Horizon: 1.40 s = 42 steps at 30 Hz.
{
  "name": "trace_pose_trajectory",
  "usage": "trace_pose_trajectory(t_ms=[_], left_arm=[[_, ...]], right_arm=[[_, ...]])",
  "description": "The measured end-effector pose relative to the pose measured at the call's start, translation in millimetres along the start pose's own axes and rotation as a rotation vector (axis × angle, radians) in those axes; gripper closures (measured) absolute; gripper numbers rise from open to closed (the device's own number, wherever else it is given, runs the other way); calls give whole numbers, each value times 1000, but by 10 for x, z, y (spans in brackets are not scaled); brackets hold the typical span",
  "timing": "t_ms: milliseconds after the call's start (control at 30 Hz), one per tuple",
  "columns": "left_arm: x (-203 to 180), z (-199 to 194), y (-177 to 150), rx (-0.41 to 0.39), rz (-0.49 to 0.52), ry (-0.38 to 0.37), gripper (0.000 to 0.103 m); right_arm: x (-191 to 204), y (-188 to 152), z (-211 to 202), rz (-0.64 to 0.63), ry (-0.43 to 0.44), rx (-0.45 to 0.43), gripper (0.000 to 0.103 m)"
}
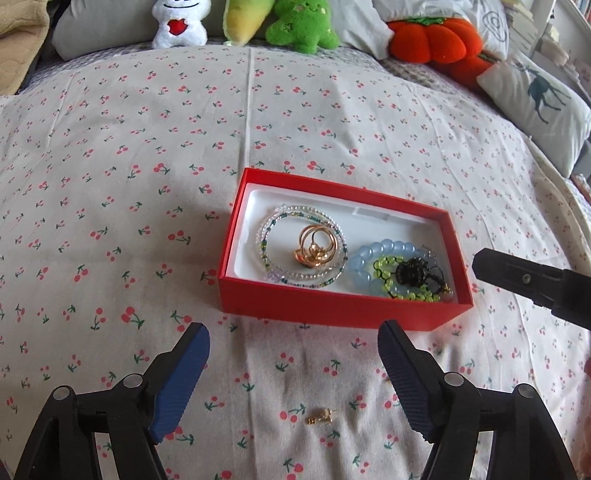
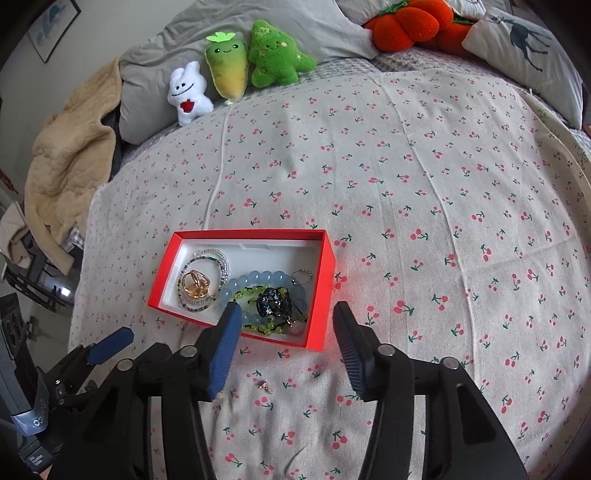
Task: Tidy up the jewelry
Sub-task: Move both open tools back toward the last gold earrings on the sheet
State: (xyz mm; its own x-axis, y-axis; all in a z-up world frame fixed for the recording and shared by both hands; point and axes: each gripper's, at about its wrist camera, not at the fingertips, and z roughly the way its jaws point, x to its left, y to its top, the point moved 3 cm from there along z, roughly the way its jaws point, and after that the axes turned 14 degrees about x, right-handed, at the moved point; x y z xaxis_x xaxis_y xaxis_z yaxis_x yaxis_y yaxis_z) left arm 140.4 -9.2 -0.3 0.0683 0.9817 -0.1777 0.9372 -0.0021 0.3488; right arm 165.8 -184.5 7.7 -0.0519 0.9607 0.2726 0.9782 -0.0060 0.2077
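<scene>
Cherry-printed cotton covers the bed (image 1: 110, 155), creased by a long fold line running toward the headboard end. Along that far edge sit a white plush (image 2: 187, 96), a carrot-shaped plush (image 2: 228, 70), a green plush (image 2: 277, 55), an orange pumpkin cushion (image 1: 432, 40) and a deer-print pillow (image 1: 535, 107); a beige quilted blanket (image 2: 66, 166) is heaped at the far left corner. A framed picture (image 2: 51, 27) hangs on the wall behind.

Near the middle of the bed lies the red box (image 1: 332, 306), holding beaded bracelets (image 1: 391, 258) and gold rings (image 1: 319, 245) on its white liner. A small gold earring (image 1: 320, 416) lies on the sheet just in front of the box.

The left gripper (image 1: 293, 345) is spread wide and holds nothing, the earring between its arms. The right gripper (image 2: 286, 325) is likewise spread, over the box's near right corner.
</scene>
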Motion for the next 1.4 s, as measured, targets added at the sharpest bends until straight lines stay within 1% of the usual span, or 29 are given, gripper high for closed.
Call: trace_pose_trajectory(t_ms=[167,300,467,633,800,933,1067,1200,1267,1300,1367,1400], left_arm=[[39,7,-137,28,12,26,15],[74,41,-234,58,22,51,15],[123,75,-346,94,28,65,14],[167,110,-449,128,35,98,14],[232,240,-575,207,27,121,14],[257,368,-686,260,33,119,14],[209,431,-773,272,65,117,14],[99,478,-837,270,120,158,14],[36,493,-853,267,142,160,15],[2,496,-858,264,149,157,15],[-68,508,-857,259,168,153,21],[-108,519,-851,259,180,154,22]], right_arm=[[-5,-96,-16,-11,-27,21,43],[7,-195,-5,-42,-91,41,41],[-33,-364,71,-61,-137,108,40],[-91,-515,120,-81,-202,149,40],[-137,-657,219,-91,-226,203,40],[-120,-774,341,-141,-280,252,40],[-111,-877,477,-183,-321,302,40],[-106,-924,565,-213,-344,331,40],[-112,-929,591,-214,-347,338,40],[-112,-924,597,-213,-347,338,40],[-106,-920,598,-212,-349,335,40],[-112,-913,600,-211,-349,334,40]])
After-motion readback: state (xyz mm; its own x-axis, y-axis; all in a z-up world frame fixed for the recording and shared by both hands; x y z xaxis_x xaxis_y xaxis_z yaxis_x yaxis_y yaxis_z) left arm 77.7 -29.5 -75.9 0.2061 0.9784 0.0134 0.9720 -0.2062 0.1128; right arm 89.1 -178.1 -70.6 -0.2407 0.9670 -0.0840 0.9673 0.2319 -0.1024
